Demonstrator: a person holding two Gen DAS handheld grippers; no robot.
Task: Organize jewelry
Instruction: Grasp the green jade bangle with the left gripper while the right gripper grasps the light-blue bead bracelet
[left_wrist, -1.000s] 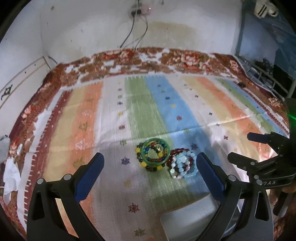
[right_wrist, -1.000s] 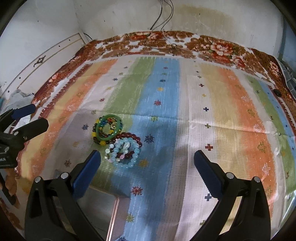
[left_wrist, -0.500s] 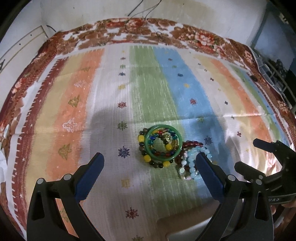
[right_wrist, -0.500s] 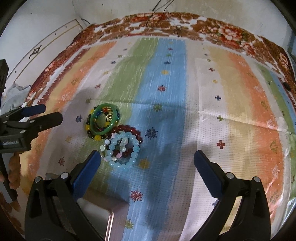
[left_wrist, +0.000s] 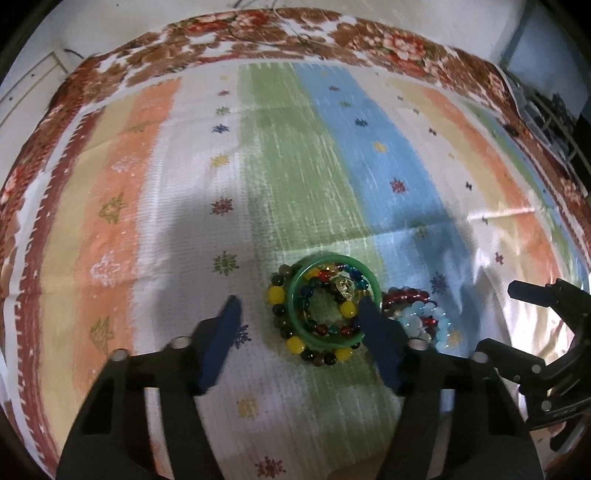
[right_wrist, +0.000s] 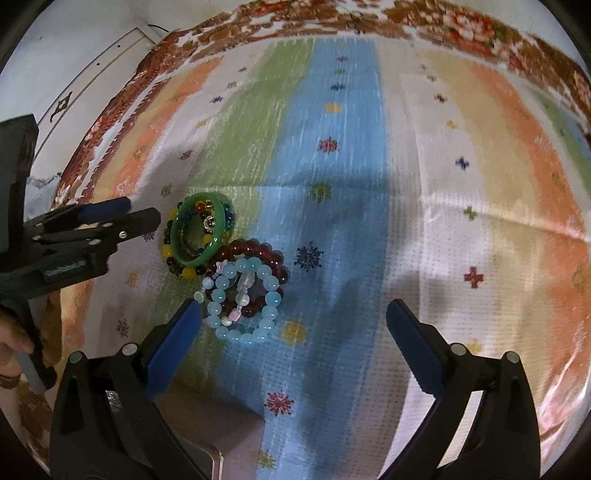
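Observation:
A green bangle (left_wrist: 334, 301) lies on a yellow-and-dark bead bracelet (left_wrist: 295, 345) with a multicoloured bead bracelet inside it. To its right lie a dark red bead bracelet (left_wrist: 404, 295) and a light blue bead bracelet (left_wrist: 424, 325). My left gripper (left_wrist: 299, 317) is open and low, its right finger at the bangle's right edge, its left finger well to the left. In the right wrist view the bangle (right_wrist: 199, 230), red bracelet (right_wrist: 255, 254) and blue bracelet (right_wrist: 243, 306) show. My right gripper (right_wrist: 293, 328) is open, its left finger beside the blue bracelet.
The jewelry lies on a striped cloth (left_wrist: 295, 166) with a floral border. A pale box corner (right_wrist: 207, 432) sits at the near edge under my right gripper. The left gripper shows from the side in the right wrist view (right_wrist: 107, 221).
Both grippers have moved forward and down toward the jewelry. My left gripper's jaws have narrowed around the green bangle. My right gripper has come close to the blue bracelet.

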